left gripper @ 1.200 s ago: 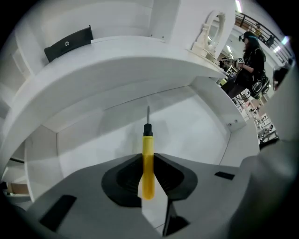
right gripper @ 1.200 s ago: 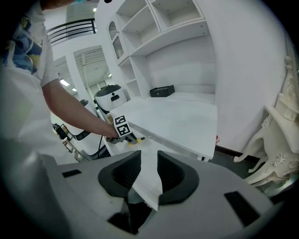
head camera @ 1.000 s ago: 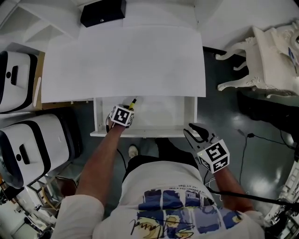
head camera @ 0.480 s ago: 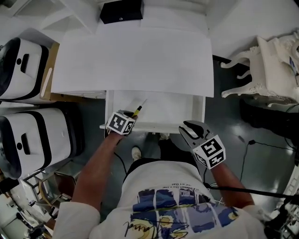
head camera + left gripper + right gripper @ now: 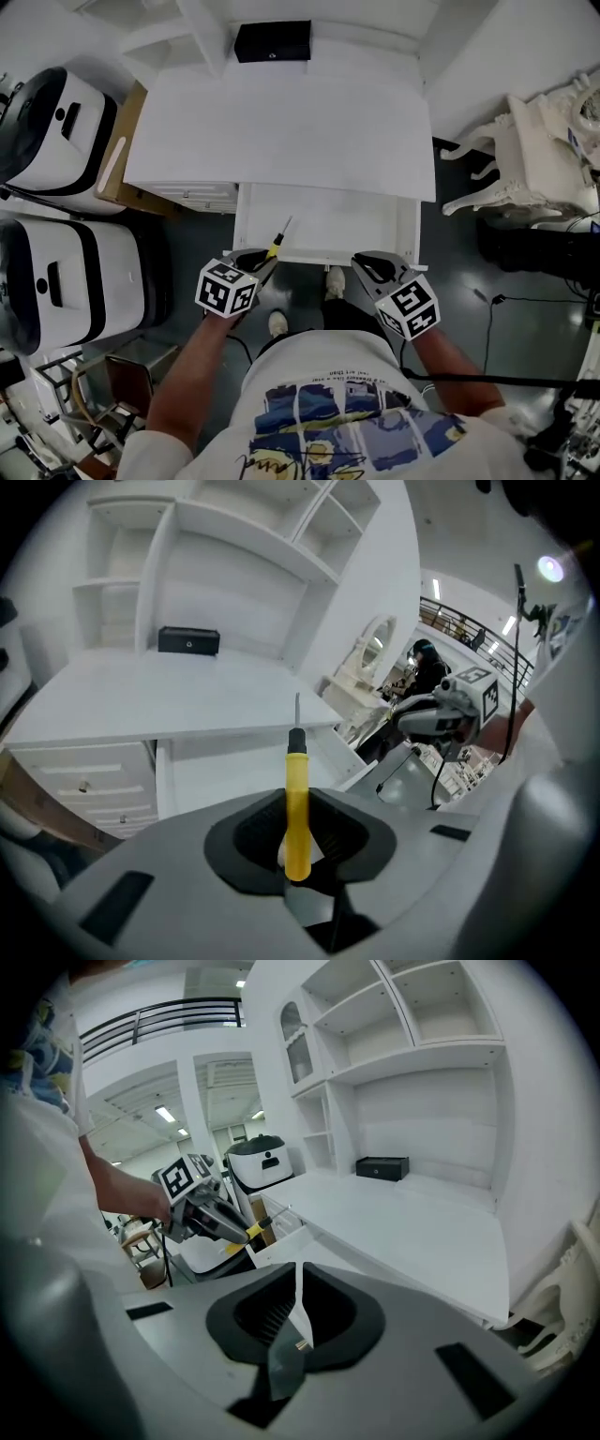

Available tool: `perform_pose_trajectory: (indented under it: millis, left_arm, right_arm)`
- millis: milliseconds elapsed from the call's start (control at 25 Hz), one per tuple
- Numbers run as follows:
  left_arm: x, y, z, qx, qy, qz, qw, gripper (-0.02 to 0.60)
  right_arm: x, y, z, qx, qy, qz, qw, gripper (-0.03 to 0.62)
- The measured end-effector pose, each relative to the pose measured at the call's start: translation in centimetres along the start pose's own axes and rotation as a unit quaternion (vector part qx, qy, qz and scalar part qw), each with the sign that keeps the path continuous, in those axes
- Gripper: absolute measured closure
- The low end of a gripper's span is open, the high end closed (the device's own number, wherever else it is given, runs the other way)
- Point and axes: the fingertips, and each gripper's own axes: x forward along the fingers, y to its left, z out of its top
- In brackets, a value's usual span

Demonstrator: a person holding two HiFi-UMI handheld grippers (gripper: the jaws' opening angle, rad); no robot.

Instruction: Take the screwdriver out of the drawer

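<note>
Screwdriver point(image 5: 297, 799) clear of the drawer point(image 5: 328, 220).
My left claw point(image 5: 256, 264) clamps it; right claw point(image 5: 298, 1326) (empty) has just been closing; next, I'd bench point(image 5: 281, 122) it.

White blue-printed T-shirt point(image 5: 328, 394) — grey left gripper point(image 5: 261, 262) and right gripper point(image 5: 366, 265) bear black-and-white cubes point(image 5: 226, 288).

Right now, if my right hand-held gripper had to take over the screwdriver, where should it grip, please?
Probably the bare upper part of the yellow handle on the screwdriver, coming in from the side: the left hand-held gripper clamps its lower end, and the metal shaft looks too thin.
</note>
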Motion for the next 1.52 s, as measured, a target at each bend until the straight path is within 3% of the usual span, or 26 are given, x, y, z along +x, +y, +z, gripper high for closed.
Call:
perform_pose_trajectory:
  millis: [240,440,1000,1520]
  left_arm:
    - [-5.8,-1.5,-0.2,-0.021,-0.079,-0.006,0.9966,0.499]
    - [-10.0,-2.2,-0.8,-0.023,-0.116,-0.009,0.993,0.499]
    - [-18.3,-4.2,-3.6,0.002,-0.166,-0.025,0.9859,0.499]
    - [-21.2,-5.4,-7.1,0.011,-0.161,-0.032,0.9865,0.499]
  right_arm:
    - [0.9,4.0,0.7,-0.012,-0.005,-0.008,1.0,0.56]
    - [1.1,7.2,1.1,-0.013,-0.01,-0.017,1.0,0.564]
    - [0.8,14.1,0.1,-0.02,-0.019,-0.052,0.998,0.569]
    - [0.1,18.3,-1.0,-0.023,-0.021,-0.063,0.998,0.569]
